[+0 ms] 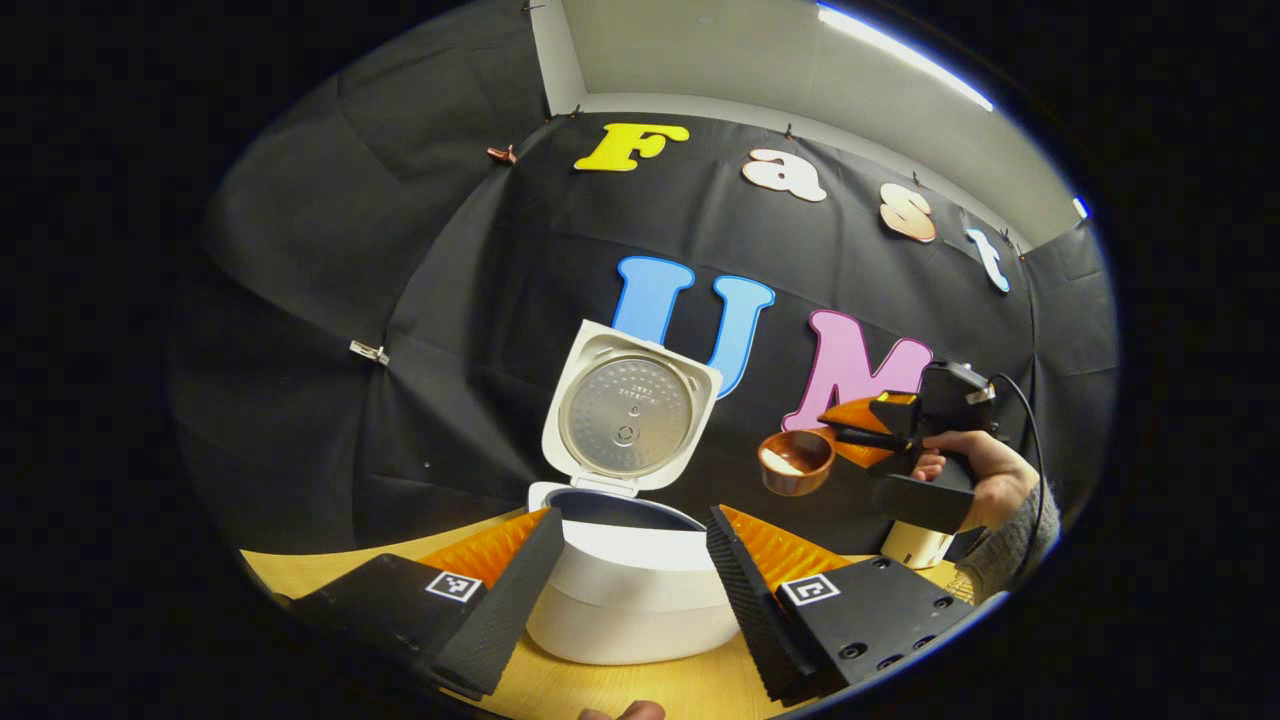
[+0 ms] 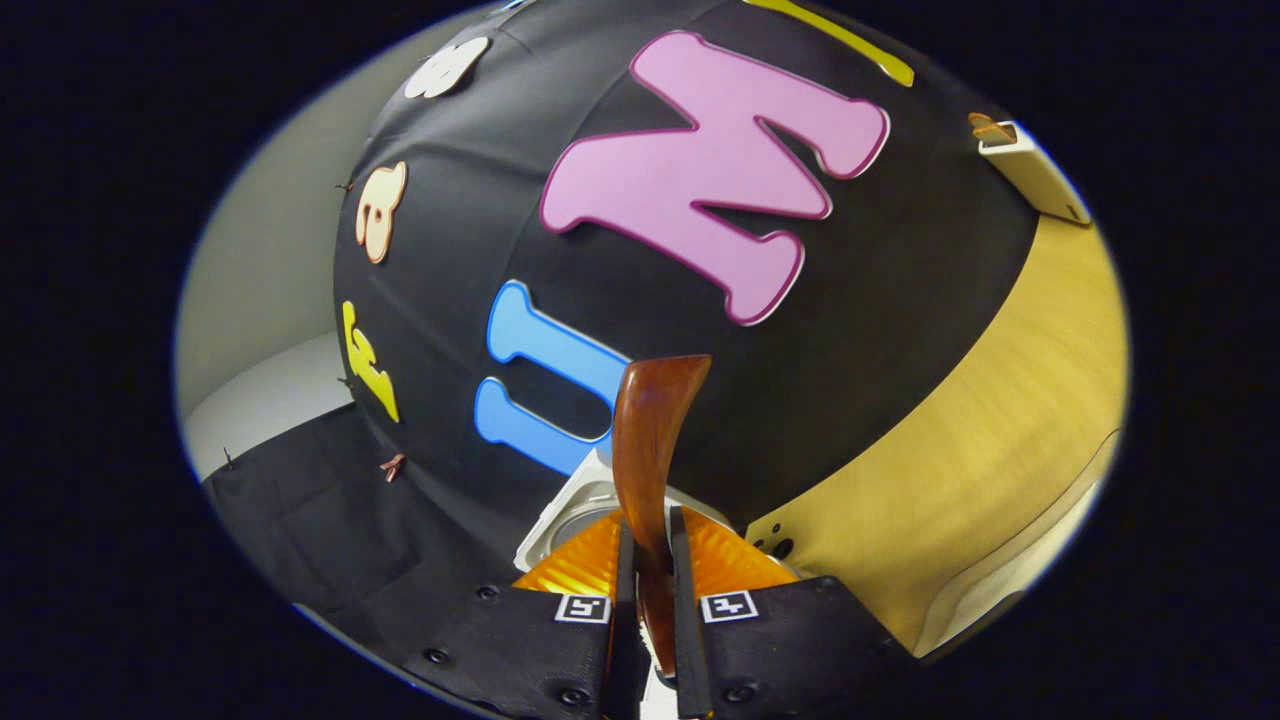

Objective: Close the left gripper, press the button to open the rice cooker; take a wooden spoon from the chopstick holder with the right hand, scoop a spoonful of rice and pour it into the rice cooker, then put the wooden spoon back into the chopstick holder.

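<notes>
The white rice cooker (image 1: 630, 590) stands on the wooden table with its lid (image 1: 625, 415) raised, metal inner plate facing me. My left gripper (image 1: 625, 560) is open in front of it, fingers spread either side of the cooker's body without touching. To the right, a hand holds my right gripper (image 1: 875, 435), shut on a wooden spoon (image 1: 797, 462) whose bowl holds some white rice, in the air right of the lid. In the right gripper view the spoon's handle (image 2: 650, 450) is pinched between the fingers of my right gripper (image 2: 648, 560), and the cooker lid (image 2: 565, 515) peeks behind them.
A white chopstick holder (image 1: 915, 545) stands on the table under the right hand. The wooden table (image 2: 1000, 430) runs to the black cloth wall. A small white box (image 2: 1035, 175) lies at the table's far end, and a pale rounded edge (image 2: 1010, 585) sits at the lower right.
</notes>
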Tool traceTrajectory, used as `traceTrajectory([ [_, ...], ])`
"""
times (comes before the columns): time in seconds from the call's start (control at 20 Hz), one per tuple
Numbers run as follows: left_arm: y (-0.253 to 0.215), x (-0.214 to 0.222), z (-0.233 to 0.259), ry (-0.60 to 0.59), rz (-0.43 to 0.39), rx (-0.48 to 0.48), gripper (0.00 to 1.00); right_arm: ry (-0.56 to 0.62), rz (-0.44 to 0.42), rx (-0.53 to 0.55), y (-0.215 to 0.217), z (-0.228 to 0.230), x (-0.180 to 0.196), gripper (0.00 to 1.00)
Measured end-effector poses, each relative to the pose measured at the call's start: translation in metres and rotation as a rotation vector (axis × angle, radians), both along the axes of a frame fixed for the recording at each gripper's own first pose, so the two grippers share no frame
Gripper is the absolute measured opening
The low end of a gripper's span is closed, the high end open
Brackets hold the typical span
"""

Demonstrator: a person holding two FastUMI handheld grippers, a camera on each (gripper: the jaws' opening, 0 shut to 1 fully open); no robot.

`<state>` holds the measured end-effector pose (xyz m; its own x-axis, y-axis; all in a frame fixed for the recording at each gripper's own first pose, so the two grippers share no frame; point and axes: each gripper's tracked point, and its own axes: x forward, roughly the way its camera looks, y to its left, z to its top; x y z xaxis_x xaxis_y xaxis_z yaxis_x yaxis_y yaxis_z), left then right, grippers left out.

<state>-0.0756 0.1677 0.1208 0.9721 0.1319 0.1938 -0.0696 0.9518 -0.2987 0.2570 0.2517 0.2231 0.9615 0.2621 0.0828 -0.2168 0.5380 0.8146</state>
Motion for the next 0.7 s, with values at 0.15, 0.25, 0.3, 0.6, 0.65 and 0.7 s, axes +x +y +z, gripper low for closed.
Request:
traceTrajectory([
  [0.15,0.007,0.0,0.0,0.002,0.012,-0.004,0.93,-0.001,0.021,-0.049,0.034,-0.017,0.022,0.18],
  [0.25,0.009,0.002,-0.004,0.009,0.015,-0.01,0.93,0.008,0.017,-0.099,0.047,-0.033,0.032,0.18],
  [0.3,0.009,0.003,-0.006,0.015,0.014,-0.012,0.93,0.01,0.006,-0.129,0.049,-0.038,0.036,0.18],
  [0.6,0.012,0.005,-0.009,0.022,0.012,-0.024,0.93,-0.048,-0.066,-0.348,0.058,-0.038,0.056,0.18],
  [0.65,0.014,0.004,-0.009,0.021,0.016,-0.025,0.93,-0.053,-0.06,-0.374,0.063,-0.038,0.057,0.17],
  [0.7,0.015,0.004,-0.01,0.023,0.019,-0.025,0.93,-0.057,-0.047,-0.404,0.069,-0.039,0.057,0.17],
])
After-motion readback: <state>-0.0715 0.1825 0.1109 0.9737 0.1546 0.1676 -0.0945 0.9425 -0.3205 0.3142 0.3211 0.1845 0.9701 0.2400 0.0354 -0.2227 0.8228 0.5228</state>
